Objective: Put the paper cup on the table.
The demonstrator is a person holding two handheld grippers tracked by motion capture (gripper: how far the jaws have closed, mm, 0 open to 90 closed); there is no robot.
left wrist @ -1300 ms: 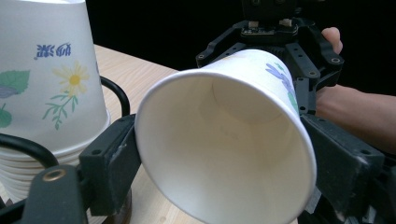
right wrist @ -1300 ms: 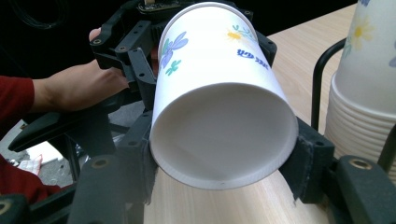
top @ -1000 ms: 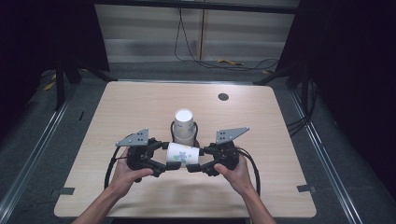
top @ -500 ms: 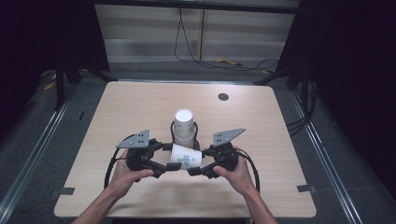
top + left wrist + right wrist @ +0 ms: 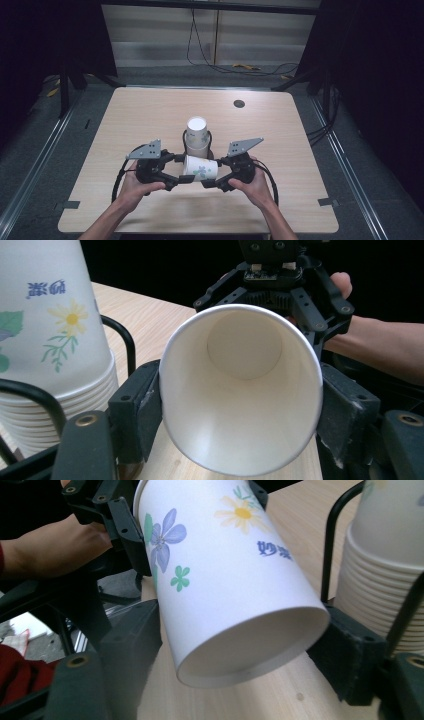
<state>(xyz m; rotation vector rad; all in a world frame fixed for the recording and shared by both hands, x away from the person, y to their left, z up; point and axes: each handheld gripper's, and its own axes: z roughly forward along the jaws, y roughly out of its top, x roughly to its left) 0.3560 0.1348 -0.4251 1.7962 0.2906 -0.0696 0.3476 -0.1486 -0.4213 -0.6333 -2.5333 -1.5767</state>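
Lying sideways at six o'clock of the cup stack (image 5: 196, 136), the paper cup (image 5: 201, 168) is gripped by the left gripper (image 5: 181, 177); the right gripper (image 5: 206, 183) jaws, just opened, are seen loose around its base, handover nearly done.

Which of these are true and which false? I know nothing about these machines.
1. A paper cup lies on its side between the two claws. True.
2. The left claw grips that cup at its open rim. True.
3. The cup is plain white. False: it has printed flowers on it.
4. The stack of cups behind stands mouth up. False: it stands upside down, bases up, in a black wire holder.
5. The right claw is clamped on the stack. False: its jaws have just been opening and stand on either side of the lying cup's base end.
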